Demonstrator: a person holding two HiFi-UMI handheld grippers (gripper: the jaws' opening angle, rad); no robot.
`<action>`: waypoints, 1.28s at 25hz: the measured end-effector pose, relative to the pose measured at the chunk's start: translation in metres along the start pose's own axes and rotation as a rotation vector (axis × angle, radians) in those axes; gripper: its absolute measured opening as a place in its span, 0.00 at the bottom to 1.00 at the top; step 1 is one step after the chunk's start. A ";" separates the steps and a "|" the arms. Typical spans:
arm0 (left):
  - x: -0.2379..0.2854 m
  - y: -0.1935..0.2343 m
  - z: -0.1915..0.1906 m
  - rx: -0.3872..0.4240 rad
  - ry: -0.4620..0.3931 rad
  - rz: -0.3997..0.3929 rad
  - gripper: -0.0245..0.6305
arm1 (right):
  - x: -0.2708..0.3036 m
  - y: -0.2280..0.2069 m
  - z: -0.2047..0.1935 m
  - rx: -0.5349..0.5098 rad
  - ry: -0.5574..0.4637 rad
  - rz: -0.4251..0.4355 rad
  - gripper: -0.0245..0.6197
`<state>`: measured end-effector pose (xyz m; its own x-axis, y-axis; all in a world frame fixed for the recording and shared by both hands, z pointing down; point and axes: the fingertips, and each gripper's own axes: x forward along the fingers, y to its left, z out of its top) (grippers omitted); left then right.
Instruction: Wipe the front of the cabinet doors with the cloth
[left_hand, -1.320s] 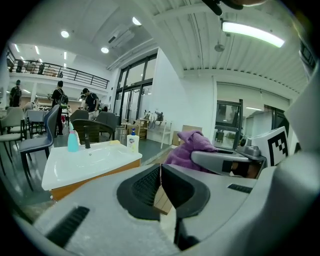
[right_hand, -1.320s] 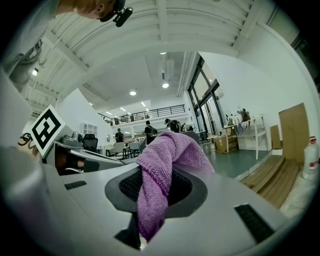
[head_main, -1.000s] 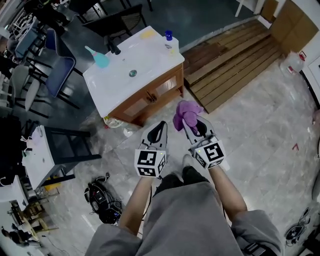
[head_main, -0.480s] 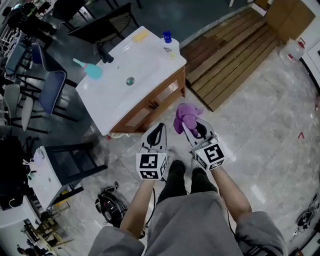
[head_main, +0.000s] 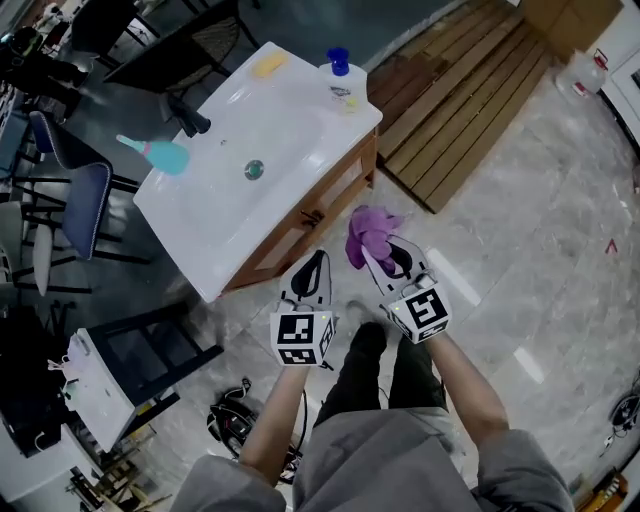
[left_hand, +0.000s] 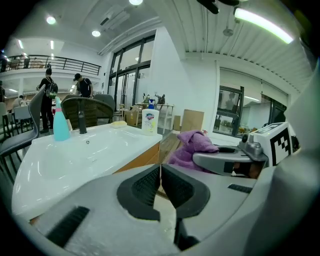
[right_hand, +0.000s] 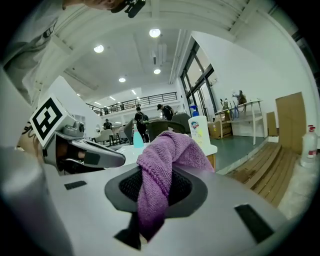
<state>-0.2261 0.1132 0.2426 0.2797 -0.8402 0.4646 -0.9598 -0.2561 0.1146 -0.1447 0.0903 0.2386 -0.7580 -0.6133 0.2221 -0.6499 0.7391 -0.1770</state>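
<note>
We stand on a pale, veined tile floor (head_main: 520, 260) in a large open room, with wooden decking (head_main: 470, 90) at the upper right and dark chairs (head_main: 75, 200) at the left. Ahead is a white sink top (head_main: 270, 150) on a brown wooden cabinet. On the top stand a teal bottle (head_main: 160, 155), a black tap (head_main: 187, 118), a white bottle with a blue cap (head_main: 340, 82) and something yellow (head_main: 268, 65) near the back edge.

The cabinet doors (head_main: 320, 205) face us at a slant, partly under the overhang of the top.

The cloth (head_main: 368, 232) is purple and fuzzy, bunched and twisted. It sits in the right gripper (head_main: 385, 262), whose jaws are clamped on it. A narrow tail hangs down between the jaws and the loose bulk stands out past their tips. Its long axis runs along the jaws, pointing toward the cabinet front — near the doors, not touching them.

The left gripper (head_main: 310, 270) is just beside the right one, its jaws pressed together with nothing between them — it too points at the cabinet.
</note>
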 end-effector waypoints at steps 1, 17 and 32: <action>0.004 0.005 -0.006 -0.005 0.006 0.002 0.06 | 0.004 -0.001 -0.007 0.002 0.005 -0.002 0.15; 0.063 0.050 -0.074 -0.018 0.006 0.119 0.06 | 0.079 -0.019 -0.086 -0.046 0.004 0.145 0.15; 0.084 0.063 -0.089 -0.030 -0.013 0.192 0.06 | 0.127 -0.012 -0.130 -0.210 0.026 0.268 0.15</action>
<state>-0.2650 0.0693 0.3670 0.0915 -0.8785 0.4688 -0.9958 -0.0764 0.0513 -0.2256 0.0397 0.3935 -0.8970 -0.3838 0.2194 -0.3999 0.9160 -0.0323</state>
